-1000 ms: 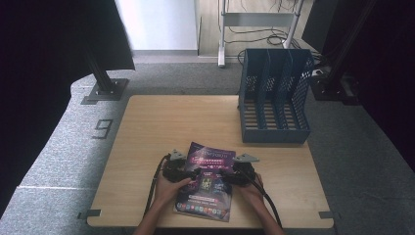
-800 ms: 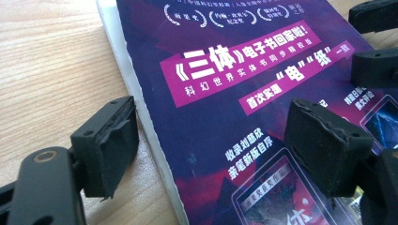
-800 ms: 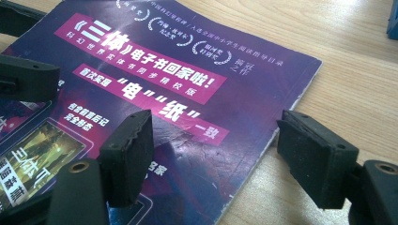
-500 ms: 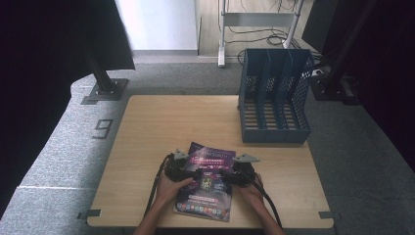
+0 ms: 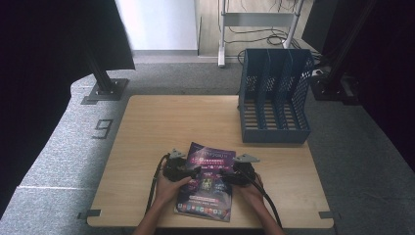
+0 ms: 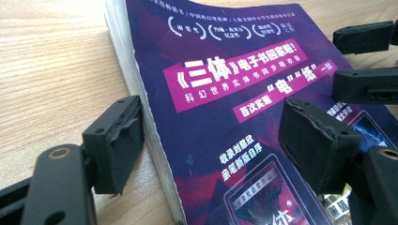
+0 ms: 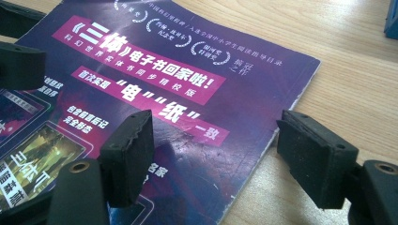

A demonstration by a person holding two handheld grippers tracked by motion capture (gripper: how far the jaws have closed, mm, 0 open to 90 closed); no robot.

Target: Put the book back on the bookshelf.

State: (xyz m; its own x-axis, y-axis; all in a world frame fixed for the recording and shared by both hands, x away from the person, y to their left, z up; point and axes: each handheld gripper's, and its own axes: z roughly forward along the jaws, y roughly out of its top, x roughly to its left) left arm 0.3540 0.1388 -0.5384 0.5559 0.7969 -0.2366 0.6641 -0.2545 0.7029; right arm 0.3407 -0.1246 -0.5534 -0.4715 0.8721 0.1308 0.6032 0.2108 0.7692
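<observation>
The purple book [image 5: 205,183] lies flat at the table's [image 5: 147,127] six o'clock edge, barely shifted since a moment ago, both the left gripper [image 5: 195,172] and right gripper [image 5: 223,176] released and straddling its side edges, seemingly about to grasp

Left claw [image 5: 195,172] and right claw [image 5: 224,176] point inward at each other, jaws spread wide, hands gripping both.
</observation>
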